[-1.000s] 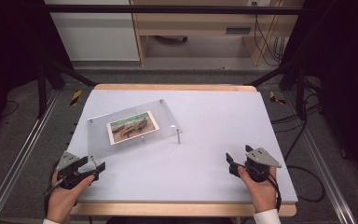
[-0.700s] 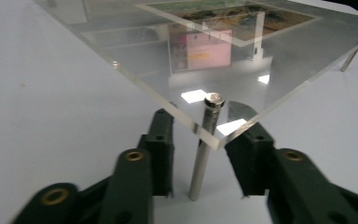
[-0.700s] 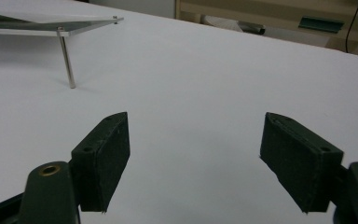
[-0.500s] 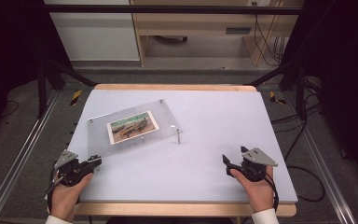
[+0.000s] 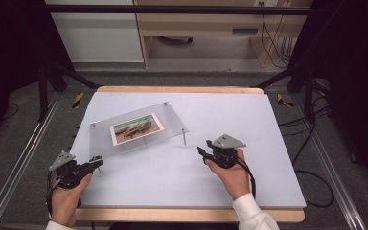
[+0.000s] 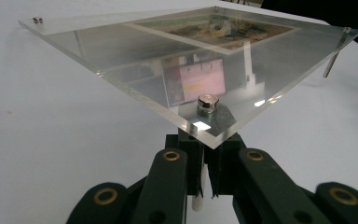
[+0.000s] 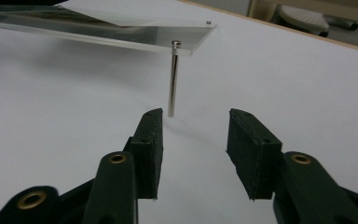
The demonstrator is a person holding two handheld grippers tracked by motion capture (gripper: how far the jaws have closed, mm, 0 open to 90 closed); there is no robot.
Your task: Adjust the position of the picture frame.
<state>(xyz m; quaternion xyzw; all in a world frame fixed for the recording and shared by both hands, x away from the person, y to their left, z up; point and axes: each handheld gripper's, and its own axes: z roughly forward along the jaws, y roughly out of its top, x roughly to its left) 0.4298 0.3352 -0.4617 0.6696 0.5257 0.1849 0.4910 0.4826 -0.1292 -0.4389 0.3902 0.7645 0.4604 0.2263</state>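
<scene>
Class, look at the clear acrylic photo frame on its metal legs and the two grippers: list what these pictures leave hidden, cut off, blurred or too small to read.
- Photo subject: high view, too small; left gripper view, glare on the acrylic plate.
- Near corner leg: left gripper view, mostly hidden by the shut left gripper and the plate corner.
- Far legs: high view, blurred through the plate.
- Right gripper body: right gripper view, cut off by the bottom edge; the corner leg stands ahead, not yet between its pads.

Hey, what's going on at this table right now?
A person works on a clear picture frame that stands on metal legs on the white table. The left claw is shut on the leg under the frame's near corner. The right claw has just been closing, with nothing between its pads, and points at another corner leg.
</scene>
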